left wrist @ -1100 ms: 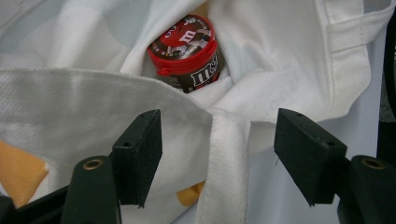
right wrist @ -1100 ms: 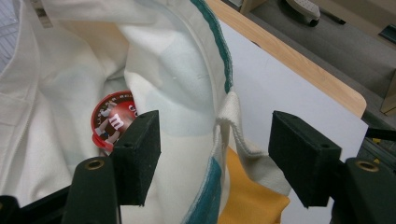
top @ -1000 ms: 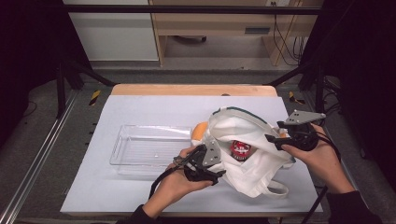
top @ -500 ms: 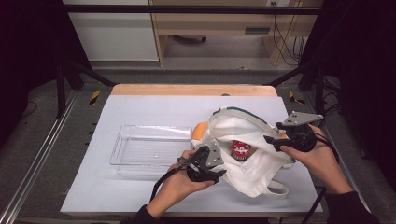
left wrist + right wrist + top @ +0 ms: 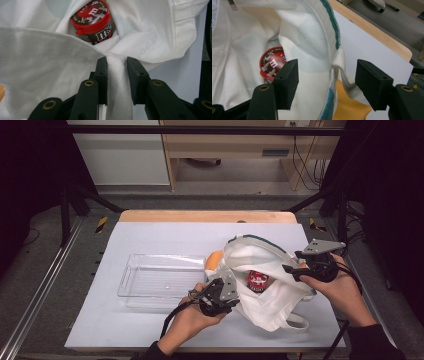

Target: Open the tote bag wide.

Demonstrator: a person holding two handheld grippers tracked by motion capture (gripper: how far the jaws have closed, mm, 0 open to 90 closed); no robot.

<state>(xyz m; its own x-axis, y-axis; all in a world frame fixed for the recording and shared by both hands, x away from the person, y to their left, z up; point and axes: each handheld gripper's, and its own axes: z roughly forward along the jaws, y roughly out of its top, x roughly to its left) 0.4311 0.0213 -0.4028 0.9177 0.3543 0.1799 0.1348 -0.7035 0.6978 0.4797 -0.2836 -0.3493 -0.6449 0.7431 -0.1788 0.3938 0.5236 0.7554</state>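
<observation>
The left gripper (image 5: 117, 75) had just been closing its jaws, and in the left gripper view they pinched a fold of the white cloth bag (image 5: 260, 280) at the near lip of its mouth, the fabric bunched between the two pads. That suggests the person had taken hold of one side of the bag so that its mouth could be held or pulled wide. The right gripper (image 5: 327, 83) stood spread: in the right gripper view its jaws straddled the far rim of the bag, where a strap is sewn on beside the green trim, without either pad pressing on the cloth, so that side looked not yet gripped. The bag lay on the table (image 5: 165, 240) toward its right edge, with a loop handle trailing near the front edge. Inside it, down in the folds, sat a small jar of chocolate candies with a red lid (image 5: 91, 20), lying tilted with the lid toward the opening. Something orange (image 5: 214, 260) showed behind the bag's left side; what it was I cannot tell. A clear plastic tray (image 5: 131, 280) stood left of the bag, near the table's middle, with nothing in it.
</observation>
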